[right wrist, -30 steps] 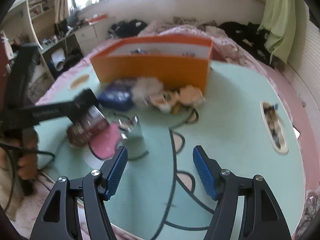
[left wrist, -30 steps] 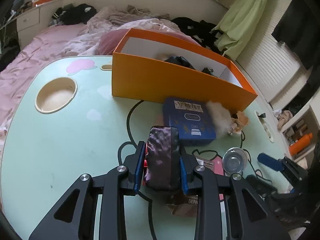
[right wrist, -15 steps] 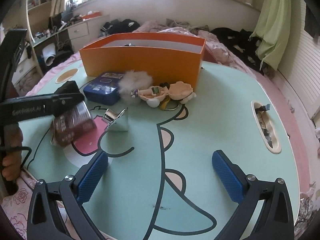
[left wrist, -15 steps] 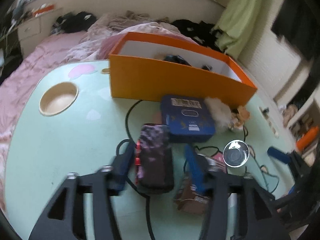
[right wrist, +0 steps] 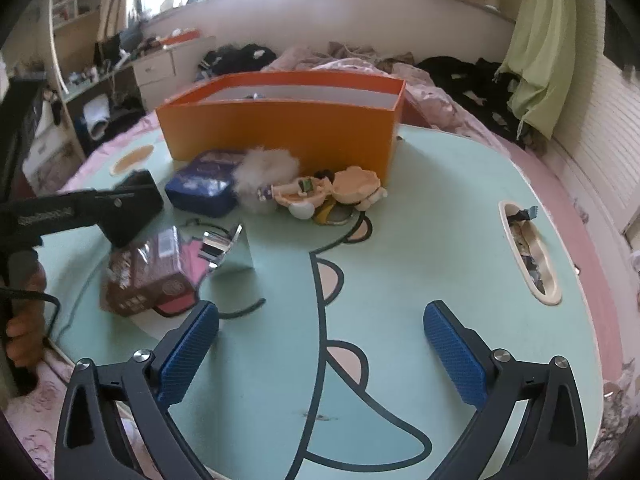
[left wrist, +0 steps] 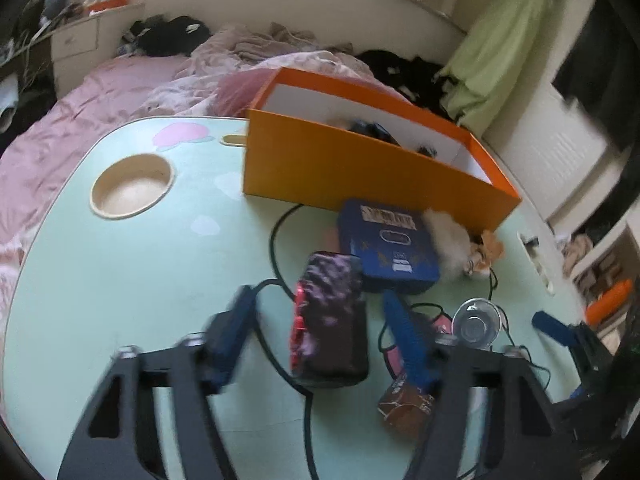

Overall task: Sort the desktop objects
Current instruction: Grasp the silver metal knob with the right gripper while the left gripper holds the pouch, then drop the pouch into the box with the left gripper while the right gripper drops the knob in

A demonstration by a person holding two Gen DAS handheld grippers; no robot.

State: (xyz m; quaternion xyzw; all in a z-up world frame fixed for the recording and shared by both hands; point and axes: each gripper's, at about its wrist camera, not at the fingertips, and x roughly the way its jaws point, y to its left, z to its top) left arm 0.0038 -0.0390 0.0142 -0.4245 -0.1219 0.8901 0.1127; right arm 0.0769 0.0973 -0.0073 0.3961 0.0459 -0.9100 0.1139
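Dark pouch lies between parted left jaws; untouched.

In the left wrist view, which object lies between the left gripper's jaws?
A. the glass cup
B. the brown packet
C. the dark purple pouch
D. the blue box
C: the dark purple pouch lies on the table between the left gripper's jaws, which stand clear of its sides and have just been closing after opening.
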